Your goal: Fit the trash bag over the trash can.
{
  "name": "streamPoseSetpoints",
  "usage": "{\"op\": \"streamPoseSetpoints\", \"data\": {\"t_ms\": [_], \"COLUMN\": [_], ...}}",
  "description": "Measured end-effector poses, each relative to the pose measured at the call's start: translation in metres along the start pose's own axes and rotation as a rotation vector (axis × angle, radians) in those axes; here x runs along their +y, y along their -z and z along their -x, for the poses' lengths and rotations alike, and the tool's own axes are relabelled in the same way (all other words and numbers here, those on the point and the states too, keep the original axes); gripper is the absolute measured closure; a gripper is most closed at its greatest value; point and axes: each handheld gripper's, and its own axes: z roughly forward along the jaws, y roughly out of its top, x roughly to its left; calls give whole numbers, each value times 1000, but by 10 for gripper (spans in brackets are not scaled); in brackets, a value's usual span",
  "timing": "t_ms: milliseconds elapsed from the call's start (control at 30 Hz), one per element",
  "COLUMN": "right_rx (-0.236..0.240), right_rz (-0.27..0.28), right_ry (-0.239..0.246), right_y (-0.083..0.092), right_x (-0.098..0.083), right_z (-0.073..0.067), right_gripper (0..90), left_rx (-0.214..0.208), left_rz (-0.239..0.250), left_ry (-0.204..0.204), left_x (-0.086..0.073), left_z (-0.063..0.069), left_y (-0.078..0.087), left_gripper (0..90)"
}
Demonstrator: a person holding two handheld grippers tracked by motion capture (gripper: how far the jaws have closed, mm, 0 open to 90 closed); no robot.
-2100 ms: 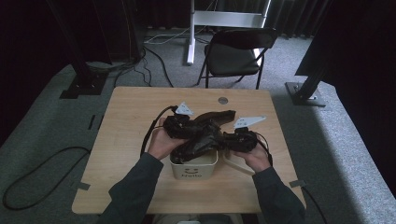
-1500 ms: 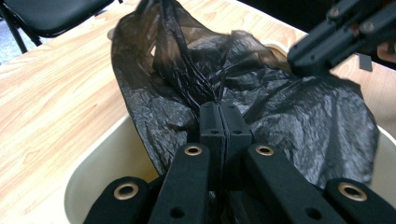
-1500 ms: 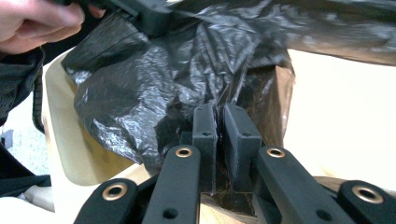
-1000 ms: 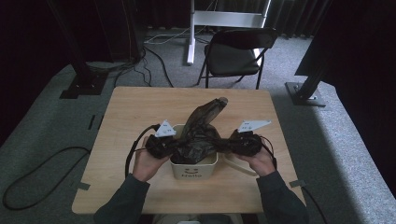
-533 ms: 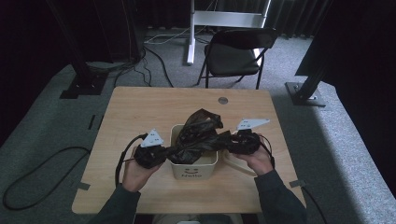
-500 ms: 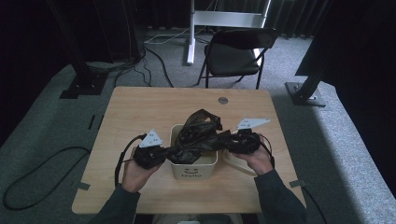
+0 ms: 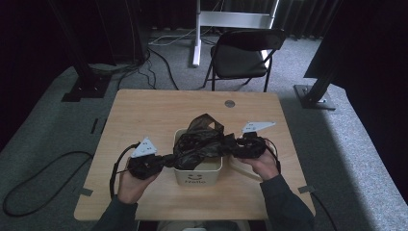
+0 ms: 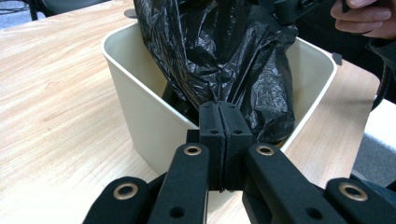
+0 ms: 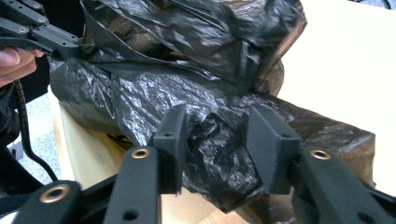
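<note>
A: Start at the left gripper (image 8: 219, 135). What are its fingers (image 8: 210, 128) doing?

B: They are pressed together on a pinched fold of the crinkled black plastic bin bag (image 8: 219, 56), right at the near rim of the cream-coloured square plastic bin (image 8: 140, 107). The film fans up and away from that pinch into the bin.

A: And the right gripper (image 9: 219, 140)?

B: Its fingers (image 9: 170, 140) stand apart, having just been opening. A bulge of the black bag sits between them, but I see no pad pressing on it, so I judge that side released rather than held.

A: So where is the bag overall?

B: From the high view, the bag (image 7: 199, 139) is bunched in and over the bin (image 7: 197, 173), which stands near the middle of the pale wooden counter (image 7: 144, 115). Part of it sticks up above the rim toward the far side, and a tail stretches over the rim toward the left gripper (image 7: 166, 161). The right gripper (image 7: 230, 144) sits just beside the bin's right edge.

A: How far along is lining the bin, then?

B: Partly done, I think. The bag is in the bin, but it is still a crumpled wad; its mouth is not spread, and no edge is folded over the rim. What seems left is opening the mouth, drawing the edges out over all four sides and pushing the body down inside
</note>
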Motion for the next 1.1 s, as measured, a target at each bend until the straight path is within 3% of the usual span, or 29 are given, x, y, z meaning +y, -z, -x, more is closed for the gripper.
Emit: {"op": "streamPoseSetpoints", "data": {"t_ms": [167, 400, 700, 867, 1100], "right_rx": [10, 18, 37, 49, 56], "right_rz": [-10, -37, -58, -73, -104], "right_ry": [16, 44, 74, 77, 82], "right_y": [2, 3, 7, 10, 6], "right_x": [-4, -9, -20, -29, -36], "right_z": [-5, -13, -24, -29, -32], "right_gripper": [770, 900, 900, 900, 900], "left_rx": [-10, -53, -133, -150, -143], "left_rz": [-2, 2, 25, 16, -1], "left_ry": [25, 71, 146, 150, 141], "left_x": [-10, -18, -31, -37, -40], "left_z": [0, -3, -5, -3, -1], "left_y": [3, 3, 4, 3, -6], "left_gripper": [895, 895, 894, 889, 882]}}
